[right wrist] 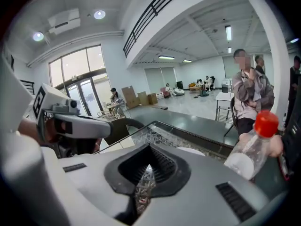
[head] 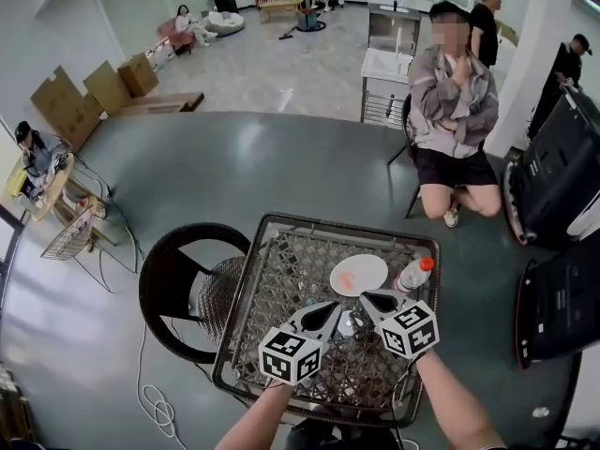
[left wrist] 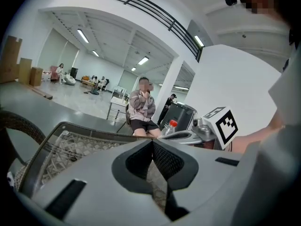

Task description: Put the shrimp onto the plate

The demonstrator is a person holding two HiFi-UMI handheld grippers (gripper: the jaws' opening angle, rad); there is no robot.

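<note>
A white plate (head: pixel 358 275) rests on the wicker-and-glass table (head: pixel 281 279), and a small pink shrimp (head: pixel 345 279) lies on its left half. My left gripper (head: pixel 330 311) hovers just in front of the plate with its jaws shut and empty. My right gripper (head: pixel 378 299) is beside it, tips at the plate's near rim, also shut on nothing. In the left gripper view the left gripper (left wrist: pixel 153 142) shows its tips meeting over the table. The right gripper (right wrist: pixel 149 166) looks the same in its own view, with the plate (right wrist: pixel 188 151) just past it.
A clear bottle with a red cap (head: pixel 413 274) lies right of the plate, close to the right gripper. A dark wicker chair (head: pixel 173 284) stands left of the table. A person (head: pixel 454 111) sits on a chair beyond the table. Dark screens (head: pixel 562 172) stand at the right.
</note>
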